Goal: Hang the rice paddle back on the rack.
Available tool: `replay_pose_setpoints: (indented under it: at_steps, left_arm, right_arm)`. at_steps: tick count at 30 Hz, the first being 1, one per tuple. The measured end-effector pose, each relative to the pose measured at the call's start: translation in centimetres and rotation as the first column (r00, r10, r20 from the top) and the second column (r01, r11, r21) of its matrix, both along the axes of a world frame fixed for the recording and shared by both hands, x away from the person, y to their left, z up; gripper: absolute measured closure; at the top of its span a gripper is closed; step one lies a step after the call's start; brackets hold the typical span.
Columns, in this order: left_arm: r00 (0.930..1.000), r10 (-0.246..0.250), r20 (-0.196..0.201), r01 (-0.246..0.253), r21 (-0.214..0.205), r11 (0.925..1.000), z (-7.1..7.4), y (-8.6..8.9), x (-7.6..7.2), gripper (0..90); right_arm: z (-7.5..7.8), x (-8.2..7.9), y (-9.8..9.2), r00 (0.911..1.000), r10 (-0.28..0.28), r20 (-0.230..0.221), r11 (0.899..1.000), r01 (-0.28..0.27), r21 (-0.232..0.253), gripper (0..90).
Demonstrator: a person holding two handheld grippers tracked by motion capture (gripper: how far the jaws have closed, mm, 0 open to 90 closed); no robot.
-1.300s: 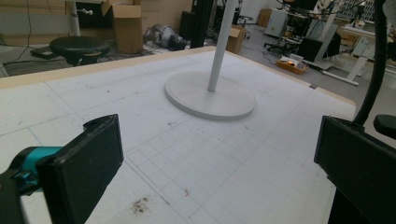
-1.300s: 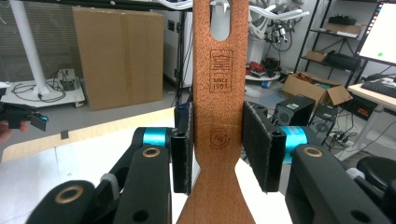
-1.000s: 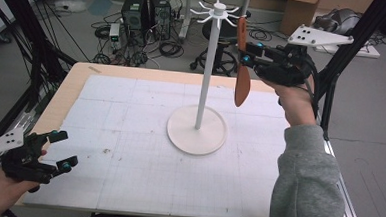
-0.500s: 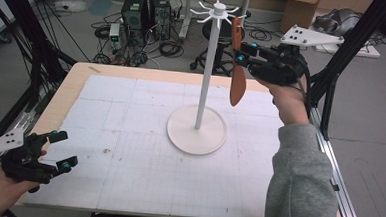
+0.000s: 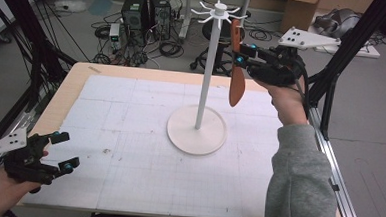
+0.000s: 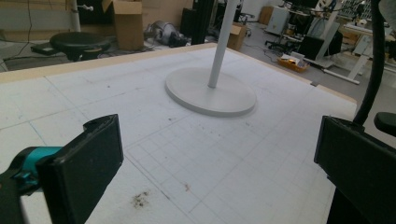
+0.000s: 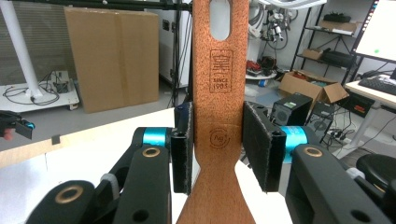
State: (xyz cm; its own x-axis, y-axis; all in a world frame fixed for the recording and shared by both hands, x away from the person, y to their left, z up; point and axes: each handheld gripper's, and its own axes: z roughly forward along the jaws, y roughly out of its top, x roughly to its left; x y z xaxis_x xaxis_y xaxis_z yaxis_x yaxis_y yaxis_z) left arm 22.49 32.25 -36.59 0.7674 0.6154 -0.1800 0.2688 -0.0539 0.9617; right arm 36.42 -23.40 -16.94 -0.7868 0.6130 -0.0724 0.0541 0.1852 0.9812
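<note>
Spatula (image 5: 237,73), brown and flat, hung upright in the right gripper (image 5: 243,58), raised well above the table (image 5: 130,115) and just beside the top of the white hook stand (image 5: 207,64). Its upper end, where a slot (image 7: 219,21) was cut through the handle, stood just below one of the stand's short hooks (image 5: 234,14), on the side of the pole toward the person's right. The right gripper's two black jaws were clamped on the flat handle below that slot, one pad (image 7: 181,147) on each edge, as the right gripper view made plain. The left gripper (image 5: 61,151) rested low, well apart from the stand near the table's near corner, its jaws spread wide with nothing between them.

The step in hand looked like hanging the spatula on the stand. To do that well, the slot probably needed lifting a little above the hook tip, then sliding over it along the hook's own line, with the blade kept vertical so the narrow hole met the tip squarely. A twist of the wrist could have made the handle edge strike the hook and rock the slim pole on its round base (image 5: 197,130). Only once the slot sat fully over the hook should the jaws have let go, slowly, so the spatula settled rather than swung.
</note>
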Motion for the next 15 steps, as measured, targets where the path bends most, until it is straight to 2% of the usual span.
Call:
replay_pose_setpoints:
  at_steps: [15]
  left_arm:
    - [1.0000,0.003,0.002,-0.003,-0.005,1.0000,0.03,0.10,-0.02,1.8]
  right_arm:
    - [-0.27,0.24,0.77,0.9997,-0.017,0.018,1.000,0.017,-0.002,64.4]
